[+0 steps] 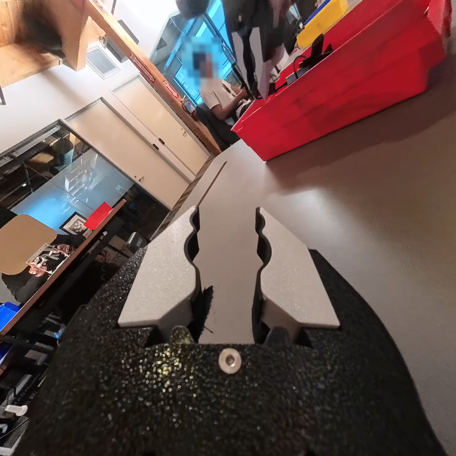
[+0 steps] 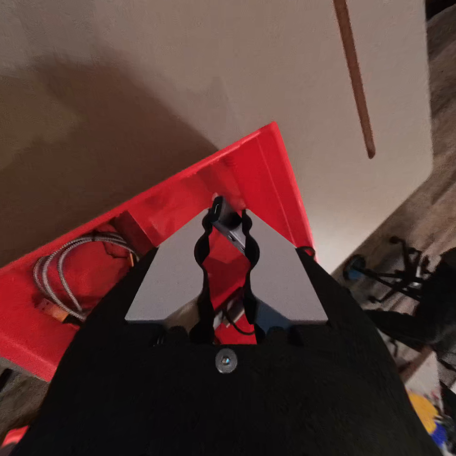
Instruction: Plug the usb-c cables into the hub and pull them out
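Observation:
My right gripper (image 2: pixel 226 215) is shut on a slim grey hub (image 2: pixel 234 238) with a black end (image 2: pixel 219 209), and holds it over a corner of the red bin (image 2: pixel 172 195). A coiled braided silver cable (image 2: pixel 61 269) with an orange-tipped plug lies in the bin to the left of the gripper. A thin black cable (image 2: pixel 237 328) runs below the fingers. My left gripper (image 1: pixel 227 214) is open and empty, low over the grey table (image 1: pixel 345 234). In the left wrist view the red bin (image 1: pixel 345 106) stands ahead to the right.
A yellow bin (image 1: pixel 320 24) sits behind the red one. People sit at desks beyond the table's far edge (image 1: pixel 192 187). A brown strip (image 2: pixel 355 74) crosses the tabletop. Chair bases and cables (image 2: pixel 394 276) lie on the floor at the right. My right fingertips sit around 30 cm from my left ones.

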Motion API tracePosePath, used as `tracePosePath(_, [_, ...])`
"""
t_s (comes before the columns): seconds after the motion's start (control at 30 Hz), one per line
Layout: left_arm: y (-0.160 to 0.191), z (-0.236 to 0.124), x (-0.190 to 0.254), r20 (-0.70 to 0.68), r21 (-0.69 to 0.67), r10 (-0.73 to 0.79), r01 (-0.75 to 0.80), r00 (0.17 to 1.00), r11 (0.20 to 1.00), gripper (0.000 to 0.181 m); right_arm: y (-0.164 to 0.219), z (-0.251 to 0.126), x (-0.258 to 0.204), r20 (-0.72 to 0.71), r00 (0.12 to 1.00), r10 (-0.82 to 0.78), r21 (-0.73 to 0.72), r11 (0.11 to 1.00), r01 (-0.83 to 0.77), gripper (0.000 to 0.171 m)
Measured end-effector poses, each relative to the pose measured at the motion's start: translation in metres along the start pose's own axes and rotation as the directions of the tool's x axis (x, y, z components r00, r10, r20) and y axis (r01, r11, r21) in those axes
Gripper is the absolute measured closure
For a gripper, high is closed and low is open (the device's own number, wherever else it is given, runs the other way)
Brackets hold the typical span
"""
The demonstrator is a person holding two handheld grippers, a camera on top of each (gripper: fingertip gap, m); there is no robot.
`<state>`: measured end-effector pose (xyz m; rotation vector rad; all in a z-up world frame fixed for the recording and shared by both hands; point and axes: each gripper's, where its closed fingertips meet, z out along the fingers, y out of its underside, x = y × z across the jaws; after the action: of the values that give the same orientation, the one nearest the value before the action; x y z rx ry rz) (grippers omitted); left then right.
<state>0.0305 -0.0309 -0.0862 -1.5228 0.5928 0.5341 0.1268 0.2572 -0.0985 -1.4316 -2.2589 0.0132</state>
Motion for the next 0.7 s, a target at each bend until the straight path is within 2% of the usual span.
tracePosePath(0.1, [0.003,-0.001,-0.002,0.001,-0.013,-0.013,0.013,1.0,1.0,0.136,-0.001,0.017,-0.012,0.093,0.993,0.079,0.022,0.996,-0.082,0.136])
tracePosePath(0.17, [0.006,-0.001,-0.004,-0.003,-0.027,0.0,0.0,1.0,1.0,0.137,-0.001,0.011,-0.006,0.077,0.984,0.164,0.061,0.984,-0.168,0.12])
tracePosePath(0.3, [0.02,-0.004,-0.017,0.047,-0.107,0.082,-0.077,0.996,0.991,0.138,-0.009,-0.048,0.005,0.014,0.958,0.287,0.317,0.907,-0.276,0.102])
tracePosePath(0.37, [0.021,-0.006,-0.022,0.06,-0.128,0.08,-0.071,0.995,0.989,0.129,-0.003,-0.083,0.011,-0.047,0.938,0.345,0.426,0.856,-0.293,0.091])
tracePosePath(0.47, [0.015,-0.013,-0.04,0.121,-0.183,0.069,-0.046,0.99,0.982,0.098,0.036,-0.122,0.019,-0.216,0.87,0.443,0.463,0.831,-0.308,0.089])
tracePosePath(0.57, [0.011,-0.035,-0.069,0.257,-0.348,0.005,0.088,0.966,0.933,0.055,0.102,-0.133,0.018,-0.35,0.76,0.548,0.41,0.819,-0.401,0.092])
tracePosePath(0.63, [0.013,-0.066,-0.085,0.389,-0.447,-0.026,0.214,0.921,0.869,0.045,0.144,-0.12,0.008,-0.348,0.721,0.6,0.339,0.797,-0.499,0.093])
tracePosePath(0.7, [0.019,-0.106,-0.093,0.504,-0.503,-0.057,0.347,0.862,0.791,0.046,0.179,-0.1,-0.005,-0.325,0.699,0.636,0.261,0.771,-0.581,0.092])
